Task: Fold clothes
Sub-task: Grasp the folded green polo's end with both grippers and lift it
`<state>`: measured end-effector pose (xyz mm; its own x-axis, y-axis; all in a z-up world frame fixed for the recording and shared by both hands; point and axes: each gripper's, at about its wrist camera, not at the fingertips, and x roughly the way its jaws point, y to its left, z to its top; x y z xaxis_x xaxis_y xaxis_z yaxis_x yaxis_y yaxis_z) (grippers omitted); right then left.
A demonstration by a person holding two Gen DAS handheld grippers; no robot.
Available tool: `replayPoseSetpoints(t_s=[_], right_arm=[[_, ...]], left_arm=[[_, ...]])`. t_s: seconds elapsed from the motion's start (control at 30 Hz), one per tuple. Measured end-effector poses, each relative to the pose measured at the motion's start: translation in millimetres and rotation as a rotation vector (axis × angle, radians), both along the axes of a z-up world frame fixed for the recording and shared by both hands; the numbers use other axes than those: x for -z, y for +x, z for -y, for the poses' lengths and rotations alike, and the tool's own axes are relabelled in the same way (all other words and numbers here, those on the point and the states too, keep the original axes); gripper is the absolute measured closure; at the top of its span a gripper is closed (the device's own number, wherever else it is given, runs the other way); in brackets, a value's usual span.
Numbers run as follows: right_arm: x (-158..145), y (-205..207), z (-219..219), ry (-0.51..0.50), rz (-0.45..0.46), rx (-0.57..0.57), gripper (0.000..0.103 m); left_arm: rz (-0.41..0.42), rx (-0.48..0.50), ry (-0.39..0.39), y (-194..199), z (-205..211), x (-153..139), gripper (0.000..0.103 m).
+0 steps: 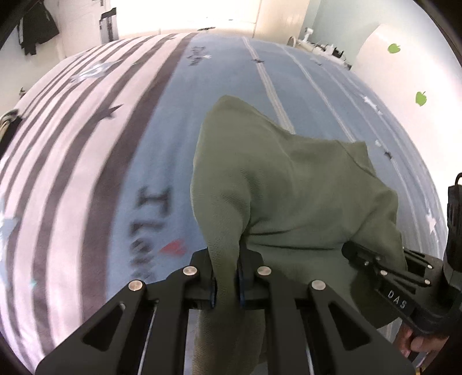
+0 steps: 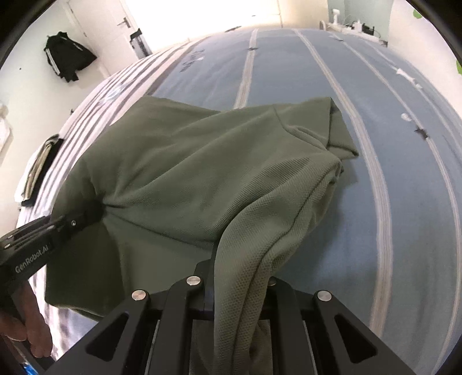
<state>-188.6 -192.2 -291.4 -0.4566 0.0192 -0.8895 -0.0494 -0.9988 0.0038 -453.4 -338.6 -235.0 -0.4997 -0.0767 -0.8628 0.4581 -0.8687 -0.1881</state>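
An olive green shirt [image 1: 288, 184] is lifted off a blue striped bedspread [image 1: 161, 161]. My left gripper [image 1: 226, 277] is shut on one bunched edge of it, with fabric squeezed between the pads. My right gripper [image 2: 239, 285] is shut on another edge of the green shirt [image 2: 187, 161], which drapes over its right finger. Each gripper shows in the other's view: the right gripper [image 1: 352, 253] at the lower right, the left gripper [image 2: 92, 215] at the lower left, both biting the cloth. The far part of the shirt still rests on the bed.
The bedspread [image 2: 303, 86] has white stripes, stars and lettering. A black jacket [image 2: 68, 56] hangs on the white wall by a door. Folded clothes [image 2: 39, 170] lie at the bed's left edge. Small items [image 2: 352, 26] stand on a shelf beyond the bed. A hand [image 2: 26, 323] holds the left gripper.
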Motion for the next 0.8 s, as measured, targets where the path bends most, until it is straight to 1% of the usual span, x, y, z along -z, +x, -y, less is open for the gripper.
replayPoseSetpoints(t_s=[0.13,0.2,0.23,0.27,0.3,0.33,0.37,0.4,0.43,0.47,0.5,0.53,0.57,0.6,0.63,0.67,0.73,0.77,0.8], right_arm=[[15.7,26.5,36.7,-0.034,0.043,-0.03,0.093],[24.0,39.8,50.8,-0.027,0.069,-0.045,0.088],[25.3,45.2,50.0,-0.027,0.078,-0.028,0.079],[26.2,50.6,48.4,-0.028,0.086,-0.008,0.075],[27.1,55.9,46.8,-0.029,0.094,0.012,0.074],[24.9,60.4,40.7,-0.036,0.092,0.042,0.066],[22.2,64.8,34.1,-0.044,0.09,0.072,0.056],[18.6,68.8,27.4,-0.044,0.079,0.098,0.052],[14.8,72.8,20.8,-0.043,0.067,0.123,0.045],[12.4,71.5,13.1,-0.052,0.061,0.138,0.043],[11.0,68.0,8.7,-0.059,0.063,0.149,0.041],[9.7,64.4,4.7,-0.067,0.065,0.159,0.037],[9.4,61.0,5.3,-0.068,0.063,0.156,0.035],[9.1,57.5,6.4,-0.07,0.06,0.15,0.035],[10.5,54.8,7.4,-0.079,0.06,0.144,0.034],[12.8,51.9,8.2,-0.096,0.064,0.138,0.034],[18.6,41.1,3.9,-0.147,0.076,0.132,0.034],[20.3,29.2,-6.6,-0.165,0.073,0.125,0.034],[22.0,25.2,-7.5,-0.172,0.075,0.121,0.034]], left_arm=[[0.048,-0.021,-0.004,27.4,15.0,9.2,0.095],[0.063,-0.031,0.019,32.0,20.7,17.6,0.093],[0.068,-0.031,0.028,35.3,23.0,20.4,0.091],[0.073,-0.028,0.03,34.8,22.5,21.2,0.085],[0.081,-0.022,0.026,30.5,18.9,20.7,0.084],[0.088,-0.019,0.024,28.1,17.6,19.9,0.08],[0.087,-0.018,0.029,28.6,18.4,17.7,0.08],[0.082,-0.013,0.032,29.4,18.6,15.1,0.078],[0.082,-0.01,0.028,27.4,20.1,13.4,0.073],[0.083,-0.007,0.024,25.0,20.9,11.1,0.068],[0.079,-0.003,0.019,23.1,22.2,9.5,0.066],[0.074,-0.003,0.012,20.1,25.4,9.2,0.059],[0.073,-0.007,0.004,19.5,27.9,9.5,0.045],[0.071,-0.014,-0.002,18.9,31.5,10.7,0.039],[0.059,-0.017,0.003,16.4,34.7,9.9,0.031],[0.043,-0.017,0.016,13.9,38.3,9.3,0.026],[0.037,-0.012,0.035,4.8,45.6,12.4,0.023],[0.042,-0.008,0.043,-1.3,50.1,16.2,0.023],[0.05,0.0,0.054,-7.3,54.0,21.4,0.022]])
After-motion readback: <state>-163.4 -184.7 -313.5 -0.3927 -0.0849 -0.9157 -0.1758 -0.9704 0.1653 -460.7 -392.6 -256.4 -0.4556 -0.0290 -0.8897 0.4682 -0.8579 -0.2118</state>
